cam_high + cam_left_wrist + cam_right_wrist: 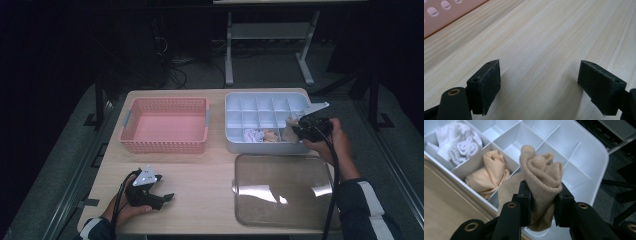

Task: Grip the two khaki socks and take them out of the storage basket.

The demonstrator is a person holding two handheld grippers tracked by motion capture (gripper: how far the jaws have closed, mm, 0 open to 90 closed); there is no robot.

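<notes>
My right gripper is shut on a rolled beige sock and holds it over the front right compartments of the white divided box. In the high view the right gripper sits at the box's front right corner. A white rolled sock and a peach cloth lie in two front compartments. My left gripper rests low over the wooden table at the front left, and its jaws stand wide apart with nothing between them.
A pink perforated basket stands at the back left of the table. A clear plastic lid lies flat in front of the white box, at the front right. The table's far edge drops to a dark floor with a metal frame.
</notes>
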